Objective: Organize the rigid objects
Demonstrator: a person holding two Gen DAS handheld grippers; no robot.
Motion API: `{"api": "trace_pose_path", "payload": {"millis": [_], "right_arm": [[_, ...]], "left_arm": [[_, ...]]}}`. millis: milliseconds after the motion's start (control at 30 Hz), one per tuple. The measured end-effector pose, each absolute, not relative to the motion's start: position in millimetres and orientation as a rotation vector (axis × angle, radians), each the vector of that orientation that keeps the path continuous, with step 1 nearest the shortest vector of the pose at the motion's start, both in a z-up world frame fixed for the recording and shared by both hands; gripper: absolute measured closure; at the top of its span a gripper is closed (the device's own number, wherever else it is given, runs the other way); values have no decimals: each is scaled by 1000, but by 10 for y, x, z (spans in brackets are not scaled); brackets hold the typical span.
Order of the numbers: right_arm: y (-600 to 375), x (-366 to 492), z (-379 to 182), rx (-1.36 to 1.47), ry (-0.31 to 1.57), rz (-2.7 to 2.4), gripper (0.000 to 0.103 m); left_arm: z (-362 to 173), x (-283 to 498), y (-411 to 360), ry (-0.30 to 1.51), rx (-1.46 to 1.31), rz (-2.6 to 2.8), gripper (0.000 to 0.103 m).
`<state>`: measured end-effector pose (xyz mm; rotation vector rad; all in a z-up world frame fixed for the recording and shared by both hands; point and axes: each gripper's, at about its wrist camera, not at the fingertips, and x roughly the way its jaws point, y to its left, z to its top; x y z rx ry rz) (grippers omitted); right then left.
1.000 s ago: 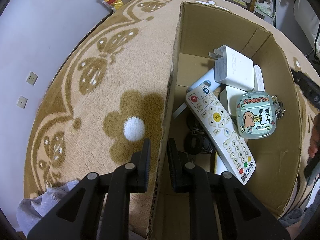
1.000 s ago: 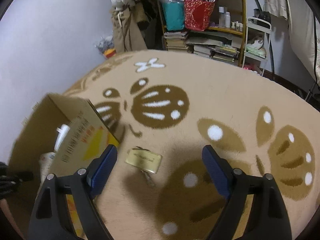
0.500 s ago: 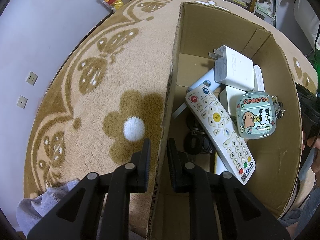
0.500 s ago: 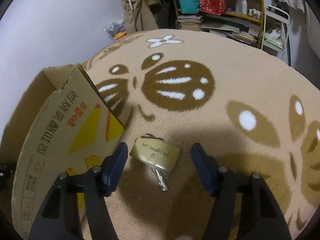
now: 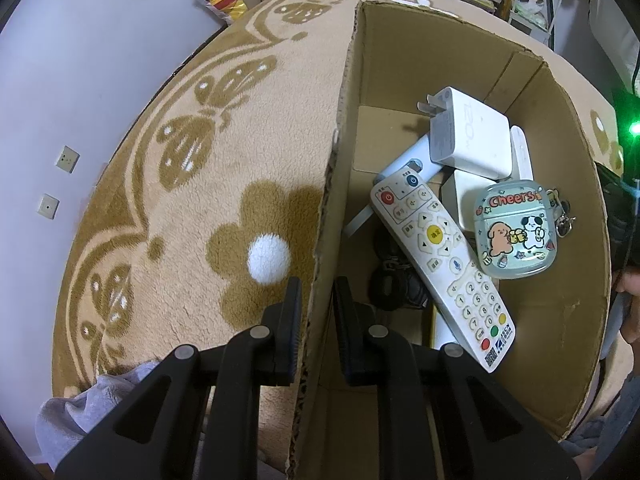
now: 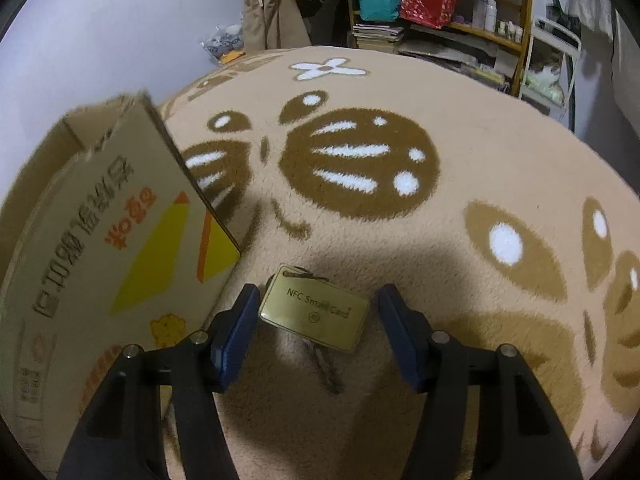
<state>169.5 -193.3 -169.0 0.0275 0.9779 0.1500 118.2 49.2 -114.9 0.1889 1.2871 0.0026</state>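
Straddling near left wall of cardboard box (image 5: pixel 560 160), left hand-held gripper (image 5: pixel 316 304) nearly closed on wall edge, one finger outside over beige flower rug (image 5: pixel 180 220), one inside. Box holds white remote control (image 5: pixel 436 256), white charger plug (image 5: pixel 468 136), earbud case with cartoon dogs (image 5: pixel 514 236), dark item underneath, unclear. Right hand-held gripper (image 6: pixel 314 316) spread wide, blue pads either side of gold NFC smart card (image 6: pixel 314 312) lying on rug just right of box, not touching; key (image 6: pixel 326 364) pokes out from under card.
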Motion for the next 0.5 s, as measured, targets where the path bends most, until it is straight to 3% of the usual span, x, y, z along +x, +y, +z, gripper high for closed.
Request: {"api": "trace_pose_path", "payload": {"millis": [67, 500], "right_arm": [[-1917, 1674, -1687, -2, 967, 133, 47], [-1866, 1457, -1605, -36, 923, 117, 48]], "left_arm": [[-1155, 1181, 483, 1285, 197, 5, 88], [-1155, 1181, 476, 1285, 199, 6, 87]]}}
